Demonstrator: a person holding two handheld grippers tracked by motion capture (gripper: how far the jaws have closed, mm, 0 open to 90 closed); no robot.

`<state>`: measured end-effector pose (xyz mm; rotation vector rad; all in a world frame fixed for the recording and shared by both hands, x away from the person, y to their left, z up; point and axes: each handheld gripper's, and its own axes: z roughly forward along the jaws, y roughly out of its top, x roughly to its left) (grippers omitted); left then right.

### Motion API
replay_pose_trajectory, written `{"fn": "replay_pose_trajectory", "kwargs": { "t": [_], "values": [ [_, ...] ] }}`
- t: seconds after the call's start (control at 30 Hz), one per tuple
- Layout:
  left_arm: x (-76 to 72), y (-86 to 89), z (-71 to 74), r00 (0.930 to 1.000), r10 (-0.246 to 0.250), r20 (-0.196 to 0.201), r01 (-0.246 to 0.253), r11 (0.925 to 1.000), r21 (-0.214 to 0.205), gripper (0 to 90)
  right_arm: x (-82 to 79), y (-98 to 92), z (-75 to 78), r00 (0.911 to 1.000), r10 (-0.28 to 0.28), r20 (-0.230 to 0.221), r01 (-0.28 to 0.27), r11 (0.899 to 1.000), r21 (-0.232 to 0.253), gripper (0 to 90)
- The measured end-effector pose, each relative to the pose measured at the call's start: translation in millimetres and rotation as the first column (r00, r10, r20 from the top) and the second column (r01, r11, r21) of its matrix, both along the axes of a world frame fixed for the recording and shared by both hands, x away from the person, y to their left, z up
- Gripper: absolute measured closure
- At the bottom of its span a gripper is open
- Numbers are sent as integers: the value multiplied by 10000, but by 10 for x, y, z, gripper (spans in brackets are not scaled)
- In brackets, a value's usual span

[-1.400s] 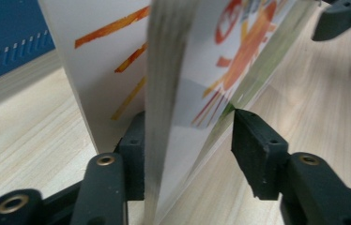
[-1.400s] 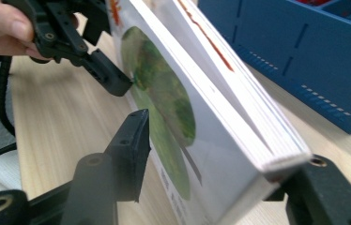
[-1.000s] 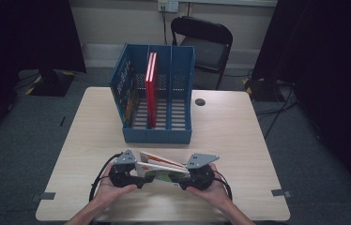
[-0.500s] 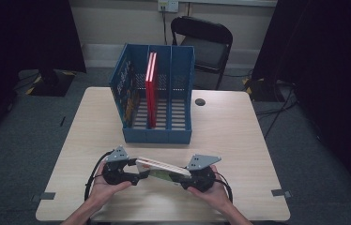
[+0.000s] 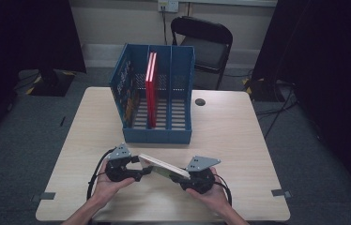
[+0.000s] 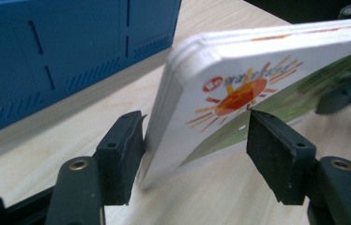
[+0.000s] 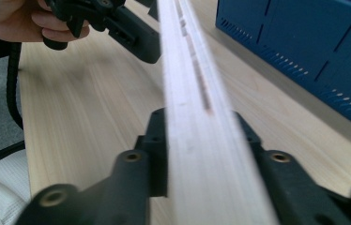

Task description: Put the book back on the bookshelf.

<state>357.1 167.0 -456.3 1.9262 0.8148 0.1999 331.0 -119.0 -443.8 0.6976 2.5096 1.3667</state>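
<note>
A board book (image 5: 164, 166) is held between two grippers near the front edge of the worktop (image 5: 239, 140), tilted, with its left end higher in the high view. The right gripper (image 5: 186, 178) is clenched on the book's right end: in the right gripper view both fingers (image 7: 157, 150) are pressed against the faces of the book (image 7: 197, 122), whose page edges run away from the camera; these fingers have just been opening slightly, with the book still clamped between them. The left gripper (image 5: 141, 165) is set around the book's left corner but is not grasping it: in the left gripper view one finger (image 6: 122, 154) is touching the spine side of the book (image 6: 239, 93), while the other finger (image 6: 277, 159) is standing clear of the cover, on which an orange sun is printed; these fingers have just been closing, with the corner between them. Each gripper is carried in one of the person's hands. Farther back, at the middle of the worktop, a blue file rack (image 5: 183, 93) is placed, with three slots. A red book (image 5: 151, 89) is stood upright in the middle slot, and a blue picture book (image 5: 127, 91) is lodged in the left slot. A small dark round thing (image 5: 200, 101) lies just right of the rack. Beyond the worktop a black folding chair (image 5: 206, 44) is set against the wall.
</note>
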Motion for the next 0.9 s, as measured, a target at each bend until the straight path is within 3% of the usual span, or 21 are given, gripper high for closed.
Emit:
{"fn": "replay_pose_trajectory", "kwargs": {
  "t": [0.17,0.37,0.73,0.9],
  "values": [
    [40,-5,-14,10000,24,-75,-25,9998,-177,381,37,16,-10,9998,-186,32,186,9998,-38,653],
    [67,-24,-10,9999,129,75,-129,9999,-16,376,72,29,-15,9995,-315,41,315,9995,-4,715],
    [91,-22,-10,9994,280,186,-282,9996,93,365,74,78,-28,9993,-316,202,316,9995,-5,713],
    [91,-19,-9,9993,287,241,-290,9994,160,365,83,91,-32,9991,-347,259,349,9994,-54,753]
  ]
}}
